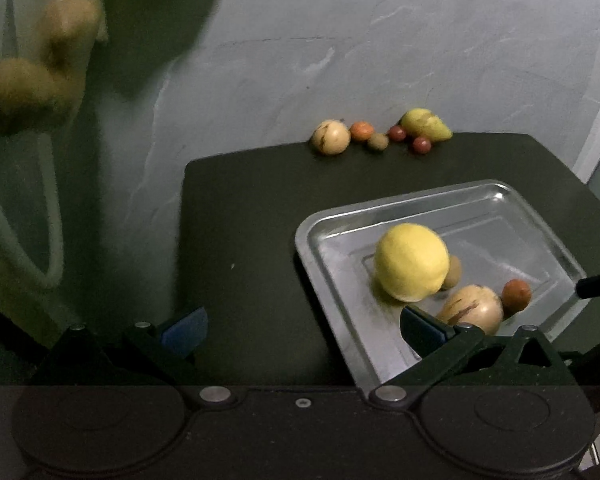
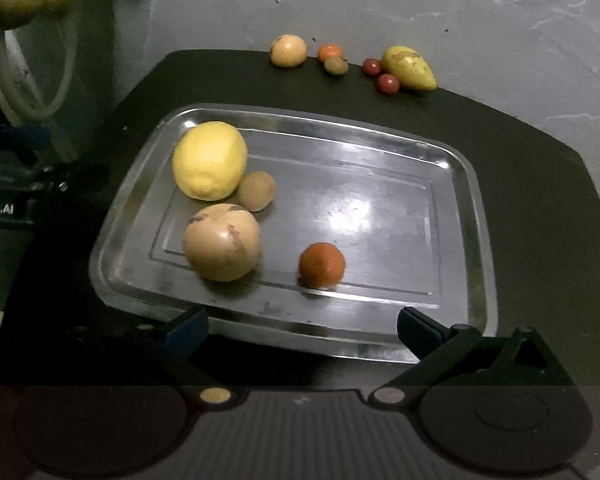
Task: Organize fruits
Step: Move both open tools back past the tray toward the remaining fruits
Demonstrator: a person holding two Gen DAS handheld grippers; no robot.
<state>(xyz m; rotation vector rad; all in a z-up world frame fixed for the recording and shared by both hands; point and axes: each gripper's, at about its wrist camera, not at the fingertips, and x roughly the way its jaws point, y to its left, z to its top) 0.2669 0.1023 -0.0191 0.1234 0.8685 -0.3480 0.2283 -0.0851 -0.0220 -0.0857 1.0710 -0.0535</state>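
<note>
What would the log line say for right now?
tray: four fruits in | table back: six fruits left | left gripper: open | right gripper: open

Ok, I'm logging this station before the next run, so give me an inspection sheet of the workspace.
Surface: dark table, metal tray on it.
Job's things: in the tray a lemon, a kiwi touching it, a tan round fruit and an orange fruit; six more fruits, among them a yellow pear, along the table's far edge.
Clutter: nothing seen on the table.
Grippers: left gripper and right gripper both open, fingers empty.
Cables: pale looped tubing, off the table.
Surroundings: grey wall; blurred bag of fruit hanging nearby.
</note>
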